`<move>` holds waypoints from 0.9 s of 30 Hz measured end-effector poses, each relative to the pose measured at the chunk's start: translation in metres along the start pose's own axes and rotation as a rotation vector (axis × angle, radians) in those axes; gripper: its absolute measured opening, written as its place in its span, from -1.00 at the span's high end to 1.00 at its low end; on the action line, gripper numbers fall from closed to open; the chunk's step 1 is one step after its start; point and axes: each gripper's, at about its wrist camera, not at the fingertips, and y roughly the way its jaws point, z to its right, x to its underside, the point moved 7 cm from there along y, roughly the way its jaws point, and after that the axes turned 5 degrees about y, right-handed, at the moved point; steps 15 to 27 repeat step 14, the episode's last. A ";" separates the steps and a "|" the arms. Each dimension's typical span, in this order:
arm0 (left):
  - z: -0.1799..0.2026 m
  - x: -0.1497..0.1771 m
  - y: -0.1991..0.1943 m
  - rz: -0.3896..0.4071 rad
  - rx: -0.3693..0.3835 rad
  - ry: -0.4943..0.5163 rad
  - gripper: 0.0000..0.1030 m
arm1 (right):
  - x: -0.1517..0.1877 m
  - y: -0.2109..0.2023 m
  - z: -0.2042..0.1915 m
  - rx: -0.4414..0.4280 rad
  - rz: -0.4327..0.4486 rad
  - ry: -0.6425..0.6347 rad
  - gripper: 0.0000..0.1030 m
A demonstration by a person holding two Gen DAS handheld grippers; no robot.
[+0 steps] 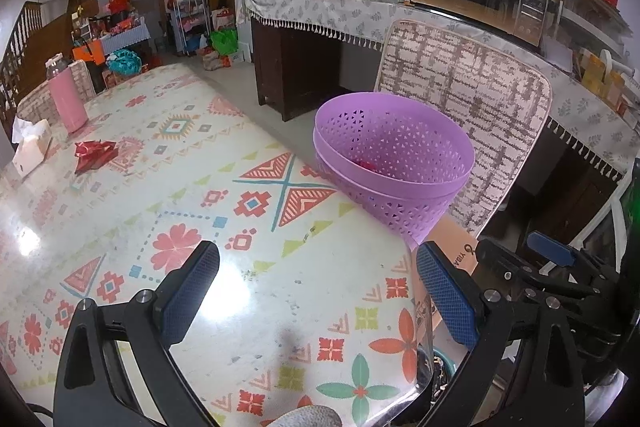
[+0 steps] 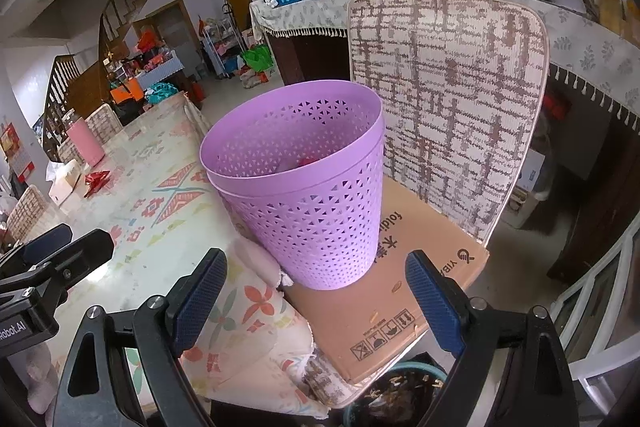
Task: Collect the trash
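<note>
On the cardboard sheet (image 2: 424, 267) laid across the chair (image 2: 448, 83) seat stands the purple perforated bin (image 2: 304, 203), upright, its base on the cardboard and its near side just beside the table (image 1: 168, 211) edge. Something red lies inside it, low down; its kind cannot be told.

Right gripper (image 2: 316, 301): jaws stand wide apart, nothing between the pads. The bin sits at 12 o'clock from it, near but not touching.

Left gripper (image 1: 318, 293): jaws likewise wide apart and empty, poised over the patterned table top. The bin appears at 1 o'clock in the left wrist view.

Remaining trash: a crumpled red wrapper (image 1: 94, 155) lies on the table at 10 o'clock in the left wrist view, well apart from both grippers, near a white tissue box (image 1: 30, 151) and a pink bottle (image 1: 67, 99).

Step in hand, as judged: both grippers are empty with trash already in the bin, so the current step reads as the interval between one deposit and the next pick-up.

Next move, as judged:
1. Carry the left gripper across the table toward the wrapper at 10 o'clock.
2. Bring the open jaws down astride the wrapper, clear of the tissue box.
3. Close on the foil, which looks thin and likely to crush or slip, so the bite should take its bulk.
4. Return it over the bin rim before release.
</note>
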 end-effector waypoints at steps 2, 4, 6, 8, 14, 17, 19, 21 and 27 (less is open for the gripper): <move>0.000 0.000 0.003 -0.005 0.002 -0.001 -0.91 | 0.000 0.002 0.002 0.004 -0.005 0.002 -0.82; 0.001 -0.001 0.005 -0.007 0.006 -0.003 -0.91 | 0.000 0.004 0.003 0.007 -0.009 0.005 -0.82; 0.002 -0.002 0.006 -0.008 0.012 -0.002 -0.91 | -0.001 0.005 0.005 0.011 -0.013 0.008 -0.82; 0.004 -0.004 0.007 -0.007 0.019 -0.001 -0.91 | -0.001 0.006 0.007 0.015 -0.015 0.012 -0.82; 0.007 -0.008 0.006 -0.008 0.059 -0.009 -0.91 | -0.005 0.004 0.012 0.037 -0.020 0.034 -0.82; 0.007 -0.008 0.006 -0.008 0.059 -0.009 -0.91 | -0.005 0.004 0.012 0.037 -0.020 0.034 -0.82; 0.007 -0.008 0.006 -0.008 0.059 -0.009 -0.91 | -0.005 0.004 0.012 0.037 -0.020 0.034 -0.82; 0.007 -0.008 0.006 -0.008 0.059 -0.009 -0.91 | -0.005 0.004 0.012 0.037 -0.020 0.034 -0.82; 0.007 -0.008 0.006 -0.008 0.059 -0.009 -0.91 | -0.005 0.004 0.012 0.037 -0.020 0.034 -0.82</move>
